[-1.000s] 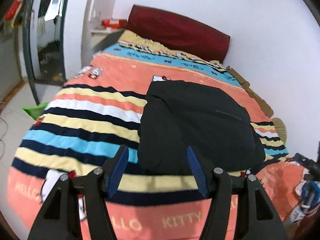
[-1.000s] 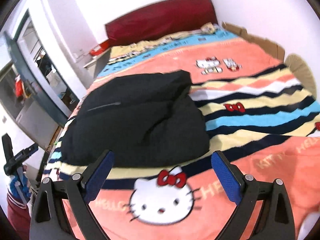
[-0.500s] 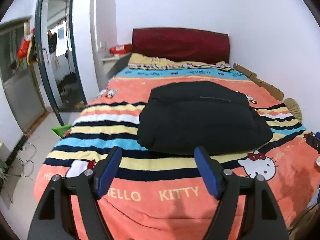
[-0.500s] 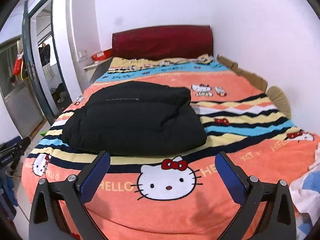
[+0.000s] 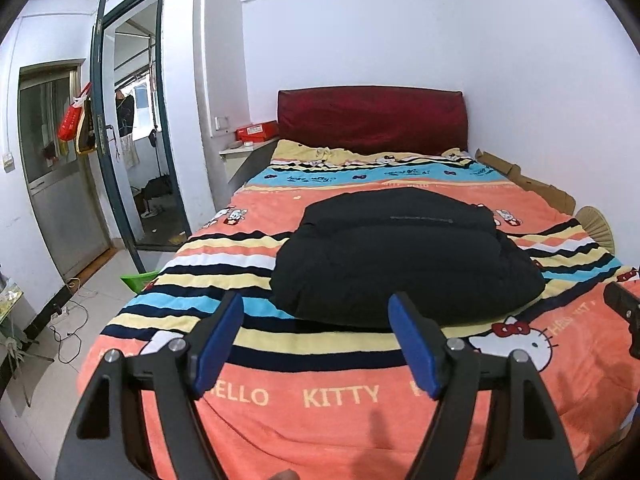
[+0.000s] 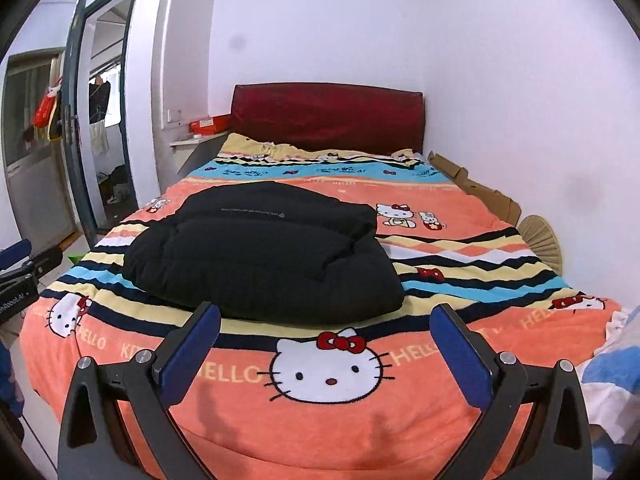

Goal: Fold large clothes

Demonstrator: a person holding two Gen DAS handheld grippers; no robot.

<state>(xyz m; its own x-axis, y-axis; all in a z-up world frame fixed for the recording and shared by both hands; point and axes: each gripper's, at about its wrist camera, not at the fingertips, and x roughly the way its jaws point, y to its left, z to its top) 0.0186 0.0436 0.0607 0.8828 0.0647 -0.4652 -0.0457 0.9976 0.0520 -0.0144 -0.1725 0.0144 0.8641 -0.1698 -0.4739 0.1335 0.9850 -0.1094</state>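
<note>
A black padded jacket (image 5: 404, 256) lies folded into a thick bundle in the middle of the bed, on the striped Hello Kitty blanket (image 5: 340, 396). It also shows in the right wrist view (image 6: 264, 256). My left gripper (image 5: 320, 340) is open and empty, held back over the foot of the bed, apart from the jacket. My right gripper (image 6: 326, 356) is open and empty, also over the foot of the bed, short of the jacket.
A dark red headboard (image 5: 372, 120) stands at the far end. Flattened cardboard (image 5: 528, 184) and a straw fan (image 5: 596, 224) lie along the right wall. A doorway (image 5: 140, 128) and cables on the floor (image 5: 68, 320) are at the left. Light cloth (image 6: 616, 364) lies at the bed's right corner.
Both grippers have pulled back and risen away from the jacket, so the whole bed and room show. The jacket has not moved. Both stay open.
</note>
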